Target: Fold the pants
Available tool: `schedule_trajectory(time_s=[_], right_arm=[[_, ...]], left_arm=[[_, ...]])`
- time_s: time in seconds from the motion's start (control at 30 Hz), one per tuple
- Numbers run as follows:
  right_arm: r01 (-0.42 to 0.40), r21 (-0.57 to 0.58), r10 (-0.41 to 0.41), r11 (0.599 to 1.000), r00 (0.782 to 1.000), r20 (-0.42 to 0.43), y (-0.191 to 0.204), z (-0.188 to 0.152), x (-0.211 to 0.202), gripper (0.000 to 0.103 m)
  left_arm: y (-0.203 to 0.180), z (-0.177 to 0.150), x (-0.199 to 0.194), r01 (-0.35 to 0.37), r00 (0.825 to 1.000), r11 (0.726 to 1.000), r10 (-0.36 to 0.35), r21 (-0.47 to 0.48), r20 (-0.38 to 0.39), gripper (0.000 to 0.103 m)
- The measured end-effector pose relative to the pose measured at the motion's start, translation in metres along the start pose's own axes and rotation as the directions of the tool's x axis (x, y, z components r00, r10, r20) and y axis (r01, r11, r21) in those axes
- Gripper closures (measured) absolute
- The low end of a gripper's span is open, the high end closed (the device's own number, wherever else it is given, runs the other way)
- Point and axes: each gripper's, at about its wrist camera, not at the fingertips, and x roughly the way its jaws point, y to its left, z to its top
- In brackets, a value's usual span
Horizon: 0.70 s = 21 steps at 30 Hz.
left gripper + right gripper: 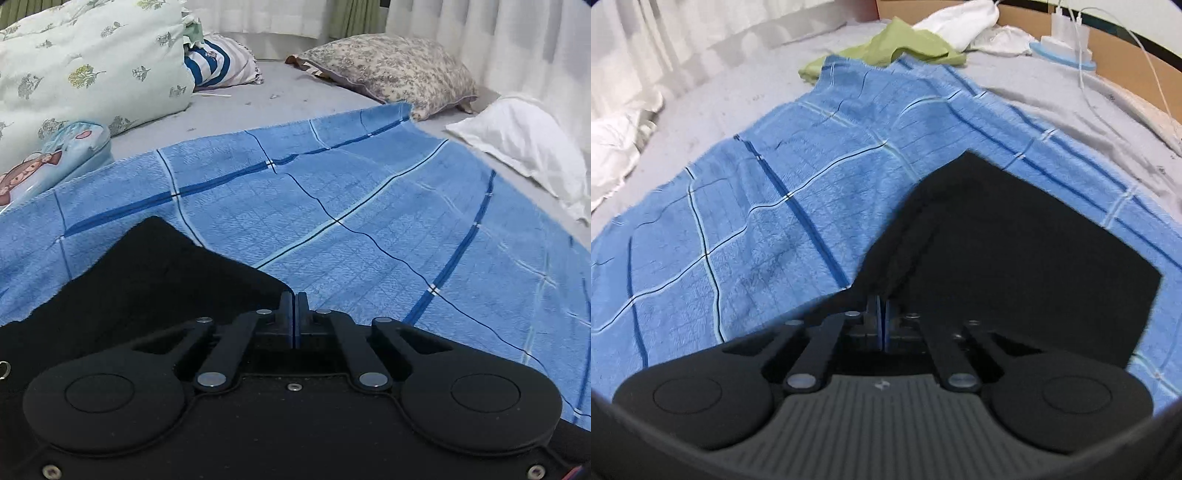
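The black pants point(155, 280) lie on a blue checked blanket point(351, 206) on the bed. In the left wrist view my left gripper point(294, 299) is shut, its fingertips at the pants' right edge; whether cloth sits between them is hard to tell. In the right wrist view the pants point(1015, 251) spread flat to the right, with a raised fold running up from my right gripper point(881, 301), which is shut on the pants' edge. The blanket point(757, 229) fills the left of that view.
A floral duvet point(85, 74), a striped pillow point(218, 62), a floral pillow point(391, 70) and a white pillow point(524, 147) ring the blanket. A green cloth point(894, 48), white cloth point(964, 22) and charger cables point(1086, 62) lie at the far end.
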Motion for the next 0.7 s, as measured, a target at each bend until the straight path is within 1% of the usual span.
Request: schedule_trajectory(time_s=[0.2,0.23,0.33,0.5,0.57,0.63,0.7], right_arm=[[-0.062,0.019,0.061,0.998,0.997,0.043,-0.043,-0.010,-0.044,0.101],[-0.067,0.013,0.066,0.998,0.996,0.060,-0.050,-0.011,-0.053,0.101],[-0.044,-0.015,0.046,0.999,0.992,0.121,-0.075,-0.016,-0.084,0.101],[-0.081,0.036,0.076,0.996,0.988,0.133,-0.127,-0.027,-0.119,0.101],[-0.138,0.030,0.134,0.990,0.985,0.112,-0.137,-0.032,-0.125,0.099],[-0.194,0.027,0.191,0.981,0.977,0.099,-0.140,-0.036,-0.130,0.087],[-0.225,-0.005,0.224,0.974,0.969,0.100,-0.132,-0.040,-0.135,0.084]], left_arm=[[0.018,0.005,-0.037,0.040,0.999,0.999,-0.041,0.027,0.025,0.101],[0.022,0.006,-0.044,0.047,0.998,0.999,-0.048,0.028,0.028,0.101],[0.040,0.007,-0.067,0.070,0.997,0.997,-0.071,0.027,0.037,0.101],[0.070,0.002,-0.100,0.119,0.992,0.992,-0.121,0.039,0.037,0.101],[0.079,-0.001,-0.111,0.130,0.990,0.990,-0.132,0.054,0.041,0.101],[0.086,-0.004,-0.118,0.137,0.989,0.989,-0.140,0.054,0.041,0.101],[0.093,-0.005,-0.123,0.144,0.989,0.988,-0.146,0.050,0.033,0.101]])
